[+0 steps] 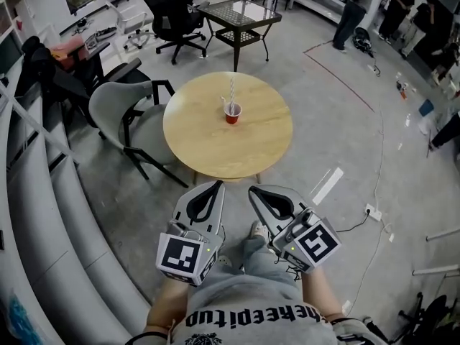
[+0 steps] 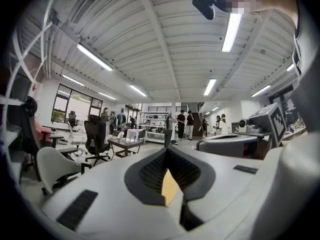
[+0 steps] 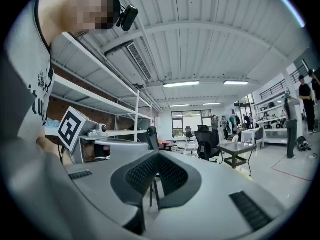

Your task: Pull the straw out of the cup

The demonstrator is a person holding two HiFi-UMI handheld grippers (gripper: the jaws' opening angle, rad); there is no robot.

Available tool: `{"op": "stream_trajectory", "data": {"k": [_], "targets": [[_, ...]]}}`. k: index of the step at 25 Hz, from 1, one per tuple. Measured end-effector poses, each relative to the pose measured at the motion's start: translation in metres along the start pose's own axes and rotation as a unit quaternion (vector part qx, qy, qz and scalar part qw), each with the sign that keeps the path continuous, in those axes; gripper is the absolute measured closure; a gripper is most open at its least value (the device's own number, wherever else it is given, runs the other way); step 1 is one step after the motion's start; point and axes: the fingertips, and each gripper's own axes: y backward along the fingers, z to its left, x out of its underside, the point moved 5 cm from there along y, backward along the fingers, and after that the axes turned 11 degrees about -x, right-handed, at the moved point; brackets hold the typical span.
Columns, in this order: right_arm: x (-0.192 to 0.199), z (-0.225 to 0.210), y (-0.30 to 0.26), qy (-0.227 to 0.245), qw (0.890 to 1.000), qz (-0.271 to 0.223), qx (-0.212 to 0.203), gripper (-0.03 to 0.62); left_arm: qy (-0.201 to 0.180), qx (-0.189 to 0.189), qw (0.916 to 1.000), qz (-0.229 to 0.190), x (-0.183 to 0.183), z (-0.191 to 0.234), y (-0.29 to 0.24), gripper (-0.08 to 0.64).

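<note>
**Person with two grey handheld grippers, grey tee**

Left gripper (image 1: 215, 185) and right gripper (image 1: 253, 190): same build, smooth light-grey shells tapering to curved jaws. Inner pads (image 2: 152, 171) are black and ribbed with a fine grid texture, same on the right (image 3: 140, 174). Black rectangular grip strips are set into the shells. In the head view, each gripper has a cube at its 6 o'clock end, left marker cube (image 1: 185, 256) and right marker cube (image 1: 314, 245), with black-and-white square patterns. The person wears a grey t-shirt (image 1: 244, 315) with black lettering at 6 o'clock, grey-blue trousers (image 1: 260, 259), a light shoe (image 1: 257, 228) and short sleeves. Black head camera (image 2: 203, 5) at 12 o'clock in the left gripper view.
</note>
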Motion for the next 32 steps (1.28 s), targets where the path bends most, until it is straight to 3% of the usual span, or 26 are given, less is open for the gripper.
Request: {"op": "stream_trajectory", "data": {"k": [18,32], "targets": [[-0.004,-0.145,-0.014,-0.006,0.998,-0.004,-0.067,0.583,-0.003,-0.054,0.9986,0.0,-0.011,-0.011,-0.13,0.534],[0.006,-0.221,-0.013,-0.022,0.99,0.0,-0.14,0.581,-0.003,-0.118,0.993,0.008,-0.011,-0.034,-0.192,0.534]]}}
